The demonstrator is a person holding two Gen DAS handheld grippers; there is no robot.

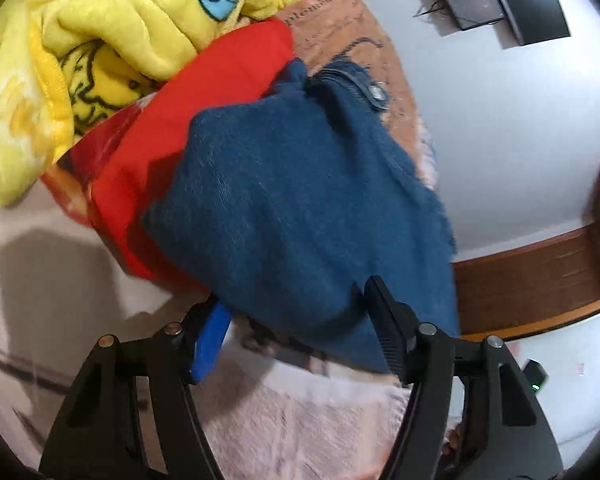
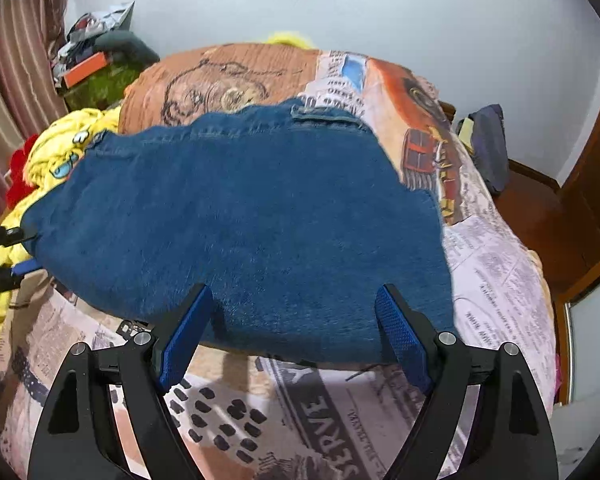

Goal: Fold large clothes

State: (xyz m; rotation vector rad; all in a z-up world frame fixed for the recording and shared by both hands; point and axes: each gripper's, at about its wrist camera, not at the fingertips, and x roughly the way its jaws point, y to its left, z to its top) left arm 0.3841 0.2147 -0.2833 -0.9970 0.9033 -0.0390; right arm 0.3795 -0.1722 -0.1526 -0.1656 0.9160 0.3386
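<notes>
Between the blue-padded black fingers lies dark blue denim jeans. Beyond the fingertips, the bedsheet is printed with newspaper text, black dots, an orange sketch panel and a red-orange truck. Left of the fingers sits a yellow cartoon-print blanket beside a plain red cloth.

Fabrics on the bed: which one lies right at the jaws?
The blue denim garment, spread across the printed bedspread. The yellow cartoon fleece blanket and red cloth lie farther off.
</notes>
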